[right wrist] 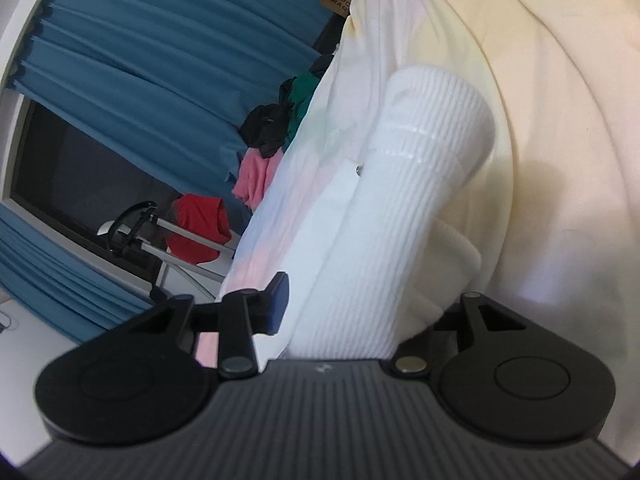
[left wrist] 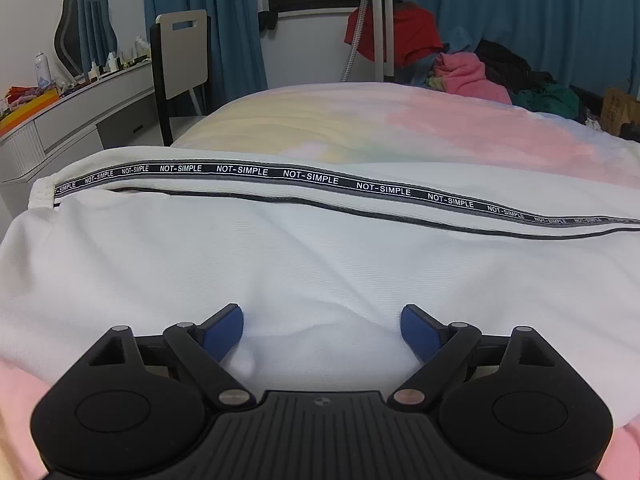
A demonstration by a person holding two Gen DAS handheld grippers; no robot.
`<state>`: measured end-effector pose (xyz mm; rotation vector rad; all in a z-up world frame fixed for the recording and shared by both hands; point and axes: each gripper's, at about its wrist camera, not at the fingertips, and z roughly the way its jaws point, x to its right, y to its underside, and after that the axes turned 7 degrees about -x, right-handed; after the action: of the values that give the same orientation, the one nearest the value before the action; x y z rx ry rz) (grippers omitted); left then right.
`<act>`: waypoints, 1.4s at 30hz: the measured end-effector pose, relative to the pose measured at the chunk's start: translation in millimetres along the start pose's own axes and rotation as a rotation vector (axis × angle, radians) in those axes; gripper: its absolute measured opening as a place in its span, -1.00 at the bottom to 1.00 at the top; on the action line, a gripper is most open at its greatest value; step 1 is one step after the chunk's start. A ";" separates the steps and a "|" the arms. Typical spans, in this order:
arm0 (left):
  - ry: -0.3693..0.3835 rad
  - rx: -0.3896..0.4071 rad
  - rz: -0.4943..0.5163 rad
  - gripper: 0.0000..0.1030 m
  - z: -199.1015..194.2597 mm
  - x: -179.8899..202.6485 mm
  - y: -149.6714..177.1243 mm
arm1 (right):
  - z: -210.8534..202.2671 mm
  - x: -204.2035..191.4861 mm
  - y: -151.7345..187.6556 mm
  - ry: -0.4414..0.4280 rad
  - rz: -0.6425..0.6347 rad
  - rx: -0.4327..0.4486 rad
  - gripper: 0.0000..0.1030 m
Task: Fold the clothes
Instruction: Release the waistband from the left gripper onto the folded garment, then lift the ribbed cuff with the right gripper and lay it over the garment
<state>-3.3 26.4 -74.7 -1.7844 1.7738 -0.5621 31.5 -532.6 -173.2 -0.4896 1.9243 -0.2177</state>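
Observation:
A white garment (left wrist: 280, 256) with a black "NOT-SIMPLE" stripe (left wrist: 312, 178) lies spread across the bed. My left gripper (left wrist: 322, 330) is open, its blue pads just above the near edge of the white fabric, holding nothing. In the right wrist view my right gripper (right wrist: 352, 304) has the garment's white ribbed cuff (right wrist: 404, 216) bunched between its jaws. The left blue pad (right wrist: 280, 300) presses the fabric; the right finger is hidden behind the cloth. The view is tilted sideways.
The bed has a pastel pink, yellow and white cover (left wrist: 440, 120). A pile of red, pink and dark clothes (left wrist: 472, 68) sits beyond the bed by blue curtains. A chair (left wrist: 184, 64) and a white dresser (left wrist: 72, 116) stand at the left.

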 end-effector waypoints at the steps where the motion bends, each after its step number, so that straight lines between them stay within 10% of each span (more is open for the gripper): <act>1: 0.001 0.000 0.002 0.72 0.2 -0.3 -0.3 | -0.9 -3.0 -0.4 0.021 -0.013 0.012 -0.63; 10: 0.034 0.033 -0.032 0.72 -8.6 -13.6 -12.7 | -24.8 -133.7 39.0 0.221 -0.543 0.235 -0.77; 16: 0.078 0.101 -0.138 0.72 -31.5 -33.0 -16.5 | -30.8 -241.6 153.6 0.173 -1.026 0.399 -0.77; 20: 0.093 0.150 -0.232 0.72 -47.7 -52.8 -18.2 | 3.5 -256.8 265.8 0.149 -1.402 0.323 -0.78; 24: 0.112 0.136 -0.328 0.72 -54.2 -71.9 -13.7 | 44.7 -224.4 360.0 0.118 -1.666 0.059 -0.78; 31: 0.138 0.159 -0.415 0.72 -62.9 -88.1 -12.5 | 46.6 -215.3 372.5 0.132 -1.632 -0.035 -0.77; 42: 0.114 0.178 -0.265 0.72 -65.6 -56.1 -6.2 | 34.2 -231.2 395.6 0.007 -1.549 -0.162 -0.70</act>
<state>-43.2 75.9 -16.0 -1.9045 1.5142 -0.9154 46.0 -74.6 -139.8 -1.9920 1.1686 -1.0200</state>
